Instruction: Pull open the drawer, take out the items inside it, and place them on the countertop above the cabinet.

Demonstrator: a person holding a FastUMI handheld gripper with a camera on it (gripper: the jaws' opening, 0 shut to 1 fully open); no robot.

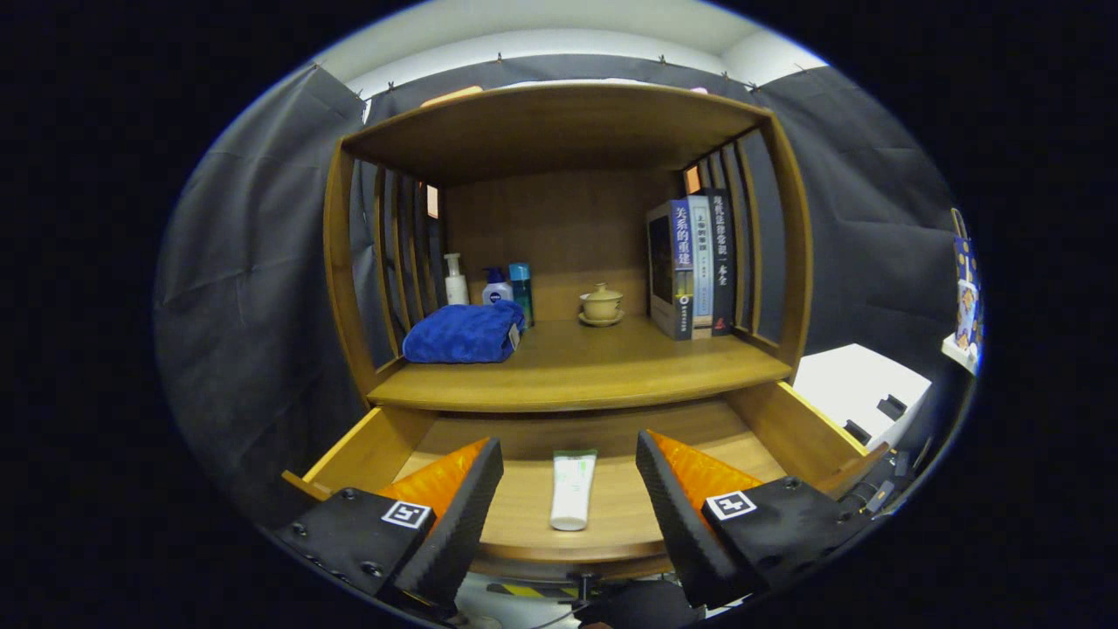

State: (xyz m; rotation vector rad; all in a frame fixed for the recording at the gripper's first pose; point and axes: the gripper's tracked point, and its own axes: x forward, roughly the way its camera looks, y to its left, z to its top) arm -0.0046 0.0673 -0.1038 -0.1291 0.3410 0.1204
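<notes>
Spread wide, my gripper (pixel 569 489) hangs over the pulled-out drawer (pixel 790 428) with nothing between its fingers. Lying flat on the drawer's wooden bottom, in the gap between my two fingers and touching neither, is a white tube (pixel 572 489) with a green band at its far end and its cap toward me. Beyond the drawer sits the countertop (pixel 603 371) of the wooden cabinet, under an upper shelf board. On its left side rests a folded blue towel (pixel 465 333), and just behind the towel stand three bottles: a white pump bottle (pixel 455 279), a blue-capped one (pixel 496 286) and a teal one (pixel 521 288). Near the middle of the back sits a small lidded tea cup on a saucer (pixel 602 305). To the right, a row of books (pixel 694 266) stands upright against the slatted side.
</notes>
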